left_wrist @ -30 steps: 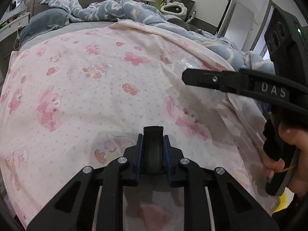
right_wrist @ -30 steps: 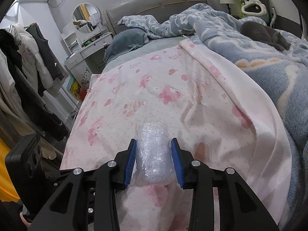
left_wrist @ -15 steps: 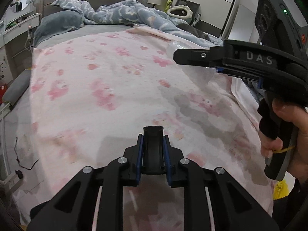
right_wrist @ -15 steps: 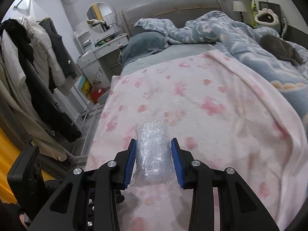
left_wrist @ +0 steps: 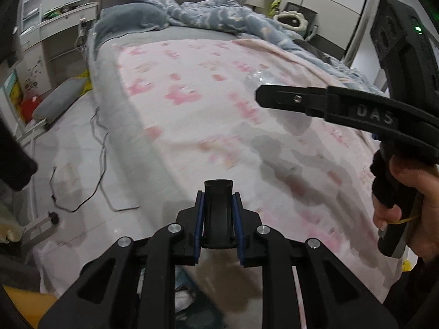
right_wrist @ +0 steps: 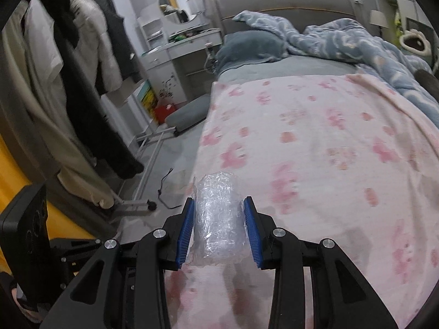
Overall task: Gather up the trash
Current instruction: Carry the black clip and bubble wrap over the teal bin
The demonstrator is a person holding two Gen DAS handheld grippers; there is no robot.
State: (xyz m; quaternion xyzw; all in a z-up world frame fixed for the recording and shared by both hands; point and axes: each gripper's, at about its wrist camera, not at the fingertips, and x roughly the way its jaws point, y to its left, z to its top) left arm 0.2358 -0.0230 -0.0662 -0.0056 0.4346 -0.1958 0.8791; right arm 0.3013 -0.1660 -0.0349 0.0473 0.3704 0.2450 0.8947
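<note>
My right gripper [right_wrist: 218,213] is shut on a crumpled wad of clear plastic wrap [right_wrist: 218,219], squeezed between its blue pads [right_wrist: 184,227] above the left edge of the pink flowered blanket [right_wrist: 315,148]. In the left wrist view the right gripper [left_wrist: 259,93] reaches in from the right, held by a hand [left_wrist: 411,192], and a bit of the clear wrap [left_wrist: 253,78] shows at its tip. My left gripper [left_wrist: 219,213] is shut, with a narrow black piece [left_wrist: 219,203] standing between its pads, over the bed's near left corner.
A blue quilt [right_wrist: 343,38] and a grey pillow [right_wrist: 252,46] lie at the head of the bed. Left of the bed are pale floor with black cables [left_wrist: 90,164], a grey cushion [right_wrist: 189,112], a dresser [right_wrist: 175,54] and hanging coats [right_wrist: 68,82].
Both views have swung left along the bed, so the floor, cables and hanging coats now show. The plastic wad stays in the right gripper and the black piece in the left.
</note>
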